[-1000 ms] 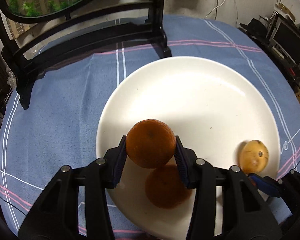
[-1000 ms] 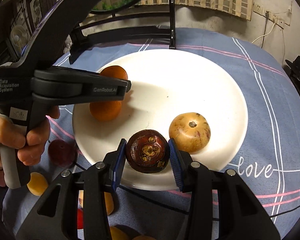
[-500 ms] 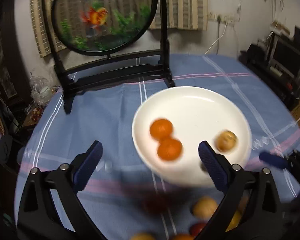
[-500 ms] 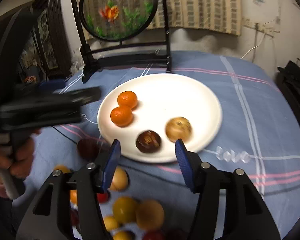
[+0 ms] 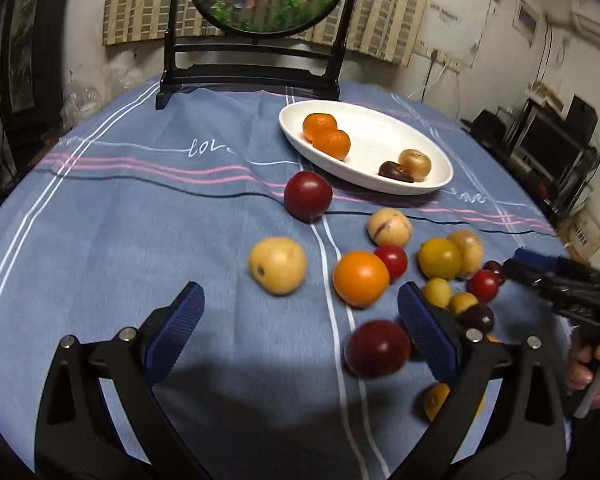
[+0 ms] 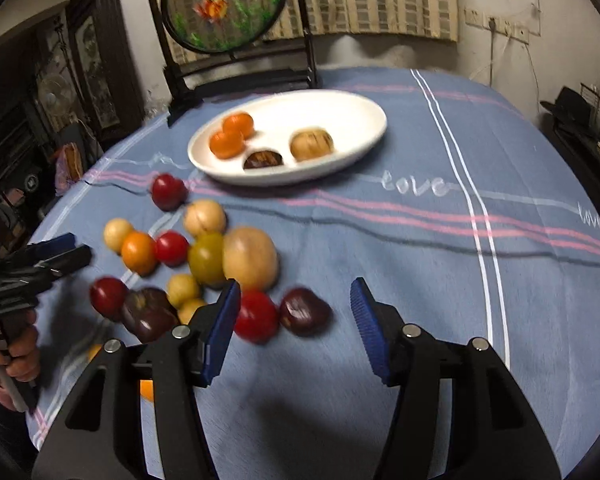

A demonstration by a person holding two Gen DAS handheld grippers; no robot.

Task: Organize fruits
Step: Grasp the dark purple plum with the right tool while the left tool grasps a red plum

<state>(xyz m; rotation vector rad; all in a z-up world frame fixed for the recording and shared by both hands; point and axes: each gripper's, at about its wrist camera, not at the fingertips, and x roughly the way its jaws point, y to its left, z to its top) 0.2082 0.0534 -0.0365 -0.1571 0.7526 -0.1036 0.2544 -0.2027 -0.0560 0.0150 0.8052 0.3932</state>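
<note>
Loose round fruits (image 5: 360, 278) ahead of both open, empty grippers (image 5: 300, 320) (image 6: 296, 316); right view alone reads "love" (image 6: 414, 185) whole.

blue-clothed table (image 5: 100, 248) bears plate (image 5: 440, 184), loose fruits (image 5: 360, 278).

left tongs (image 5: 300, 324) wide open, right tongs (image 6: 296, 322) open

A plate (image 5: 440, 168) is set on the tablecloth (image 5: 140, 240) before a framed screen (image 5: 260, 72). Four fruits are held in it, two touching at its left. Loose fruits (image 5: 440, 258) are clustered nearer the cameras, some apparently touching.
</note>
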